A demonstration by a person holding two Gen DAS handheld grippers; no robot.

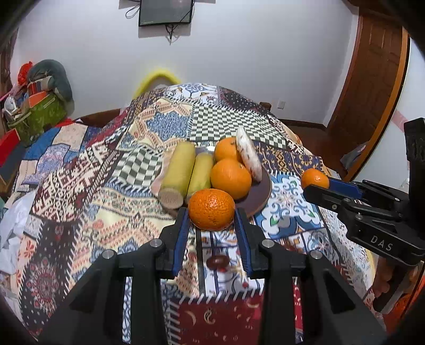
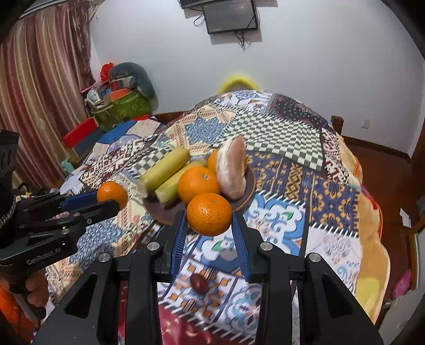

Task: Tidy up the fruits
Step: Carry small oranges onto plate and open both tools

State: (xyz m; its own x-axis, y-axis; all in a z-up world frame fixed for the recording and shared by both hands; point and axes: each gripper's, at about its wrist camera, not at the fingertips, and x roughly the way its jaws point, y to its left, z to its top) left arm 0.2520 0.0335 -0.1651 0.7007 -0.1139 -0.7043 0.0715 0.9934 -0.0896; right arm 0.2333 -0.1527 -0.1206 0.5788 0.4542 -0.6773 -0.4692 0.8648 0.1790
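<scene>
Two oranges held: left gripper (image 1: 211, 217) clamps one (image 1: 211, 209), right gripper (image 2: 208, 221) another (image 2: 209, 214), mid-frame; firm, round, roll-prone, so I'm pinching across the middle.

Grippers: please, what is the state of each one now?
Left gripper: closed on an orange.
Right gripper: closed on another orange.

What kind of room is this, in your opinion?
Probably a room in a home: a table under a patchwork cloth, striped curtains, a wall-mounted screen and a wooden door.
</scene>
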